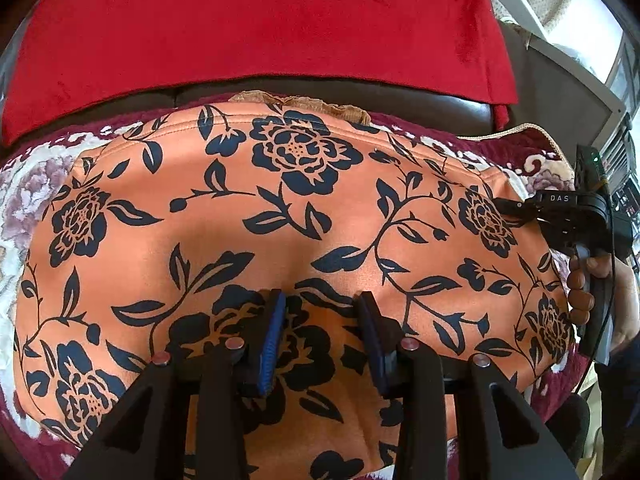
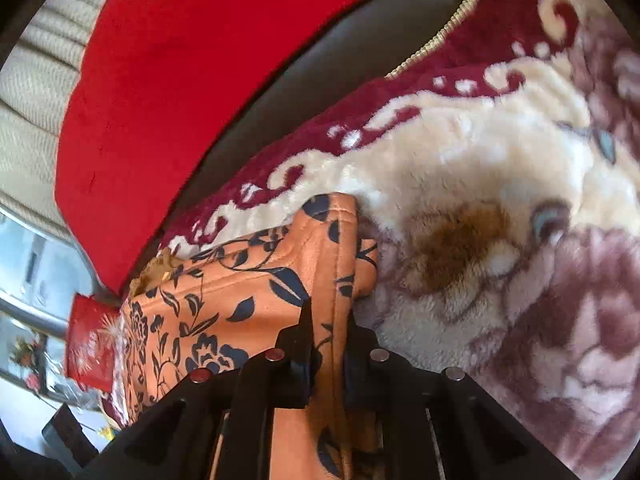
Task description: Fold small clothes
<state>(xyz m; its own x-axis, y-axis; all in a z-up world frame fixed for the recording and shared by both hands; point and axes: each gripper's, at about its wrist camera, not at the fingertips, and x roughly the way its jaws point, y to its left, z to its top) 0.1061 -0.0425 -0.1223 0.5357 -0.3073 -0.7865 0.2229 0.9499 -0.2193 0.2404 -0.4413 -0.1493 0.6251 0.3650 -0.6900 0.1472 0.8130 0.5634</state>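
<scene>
An orange garment with dark blue flowers (image 1: 304,208) lies spread flat on a plush maroon and cream blanket (image 1: 24,192). My left gripper (image 1: 322,304) is open, its blue-padded fingers (image 1: 274,320) resting on the cloth near its front middle. In the left wrist view my right gripper (image 1: 516,206) sits at the garment's right edge. In the right wrist view my right gripper (image 2: 330,320) is shut on the hemmed edge of the orange garment (image 2: 248,292), with the blanket (image 2: 480,184) beside it.
A red velvet cushion (image 1: 256,28) leans on the dark sofa back (image 1: 352,88) behind the garment; it also shows in the right wrist view (image 2: 180,80). A red packet (image 2: 90,348) lies at the left. White furniture (image 1: 568,80) stands at the far right.
</scene>
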